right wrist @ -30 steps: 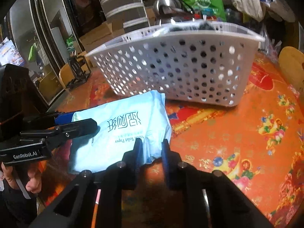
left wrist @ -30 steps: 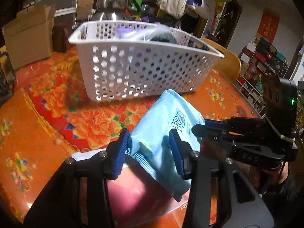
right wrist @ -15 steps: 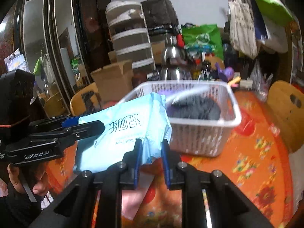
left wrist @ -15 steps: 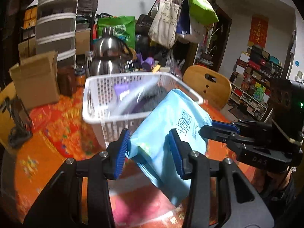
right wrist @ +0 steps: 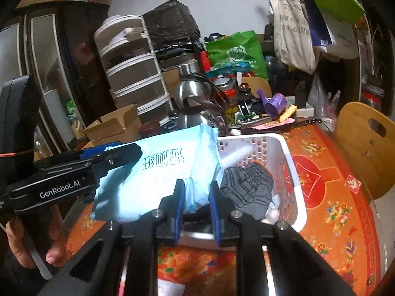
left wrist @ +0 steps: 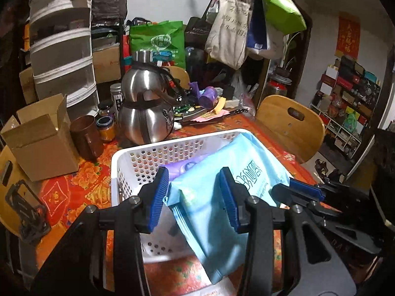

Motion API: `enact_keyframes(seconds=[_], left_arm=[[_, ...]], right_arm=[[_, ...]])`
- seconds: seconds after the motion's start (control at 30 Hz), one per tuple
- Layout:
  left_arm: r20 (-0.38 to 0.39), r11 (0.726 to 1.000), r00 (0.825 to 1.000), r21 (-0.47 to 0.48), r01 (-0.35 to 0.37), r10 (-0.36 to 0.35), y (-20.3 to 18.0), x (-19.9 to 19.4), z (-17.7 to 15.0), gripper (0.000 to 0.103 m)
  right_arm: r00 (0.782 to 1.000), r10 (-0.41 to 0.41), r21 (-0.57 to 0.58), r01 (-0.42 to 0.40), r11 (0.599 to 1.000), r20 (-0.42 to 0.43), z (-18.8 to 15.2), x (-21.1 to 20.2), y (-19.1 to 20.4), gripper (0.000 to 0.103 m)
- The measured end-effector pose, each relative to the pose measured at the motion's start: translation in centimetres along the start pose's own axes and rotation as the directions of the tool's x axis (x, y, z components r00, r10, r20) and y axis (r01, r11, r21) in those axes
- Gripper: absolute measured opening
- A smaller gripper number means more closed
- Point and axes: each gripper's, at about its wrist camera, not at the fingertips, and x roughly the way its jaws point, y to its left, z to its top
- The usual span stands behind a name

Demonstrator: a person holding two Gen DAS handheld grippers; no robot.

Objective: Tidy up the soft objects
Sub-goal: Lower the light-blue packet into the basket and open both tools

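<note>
A light blue pack of tissue paper hangs in the air over the white perforated basket. My left gripper is shut on one end of the pack. My right gripper is shut on the other end of the pack. In the right wrist view the basket holds a dark grey knitted item and a white roll. A purple pack lies in the basket under the blue one.
Steel kettles, a brown cup, jars and a cardboard box stand behind and left of the basket on the orange flowered tablecloth. A wooden chair stands at the right. A pink and white item lies below the grippers.
Both grippers have lifted the blue pack from the table in front of the basket and carried it up and over the basket's rim.
</note>
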Motion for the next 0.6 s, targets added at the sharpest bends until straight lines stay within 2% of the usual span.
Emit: enact_keyframes(seconds=[0.07, 0.13, 0.17, 0.2, 0.23, 0.3, 0.6], left_arm=[[0.001, 1.0, 1.0, -0.02, -0.011, 0.011, 0.6, 1.8, 0.1, 0.045], [-0.016, 0.997, 0.998, -0.026, -0.068, 0.068, 1.2, 3.5, -0.2, 0.058], [-0.023, 0.995, 0.995, -0.027, -0.093, 0.092, 1.6, 4.1, -0.5, 0.066], [-0.023, 0.994, 0.994, -0.026, -0.108, 0.107, 1.7, 4.3, -0.8, 0.069], [-0.011, 0.992, 0.992, -0.02, -0.126, 0.126, 1.9, 4.3, -1.2, 0.071], [-0.003, 0.993, 0.993, -0.016, -0.12, 0.12, 2.0, 4.2, -1.6, 0.078], [-0.01, 0.994, 0.995, -0.041, -0.1, 0.1, 2.3, 3.4, -3.0, 0.081]], right_arm=[[1.0, -0.024, 0.006, 0.024, 1.0, 0.012, -0.1, 1.0, -0.5, 0.023], [0.994, -0.106, -0.025, 0.106, 0.994, -0.007, -0.5, 2.2, -0.9, 0.03], [0.989, -0.145, -0.04, 0.144, 0.989, -0.023, -0.7, 2.8, -1.0, 0.042], [0.986, -0.166, -0.047, 0.164, 0.985, -0.027, -1.0, 3.1, -1.3, 0.057], [0.984, -0.177, -0.049, 0.175, 0.983, -0.023, -1.3, 3.2, -1.6, 0.061], [0.982, -0.19, -0.046, 0.189, 0.981, -0.01, -1.6, 3.0, -2.1, 0.063], [0.987, -0.163, -0.052, 0.163, 0.985, -0.01, -2.0, 2.3, -1.8, 0.064]])
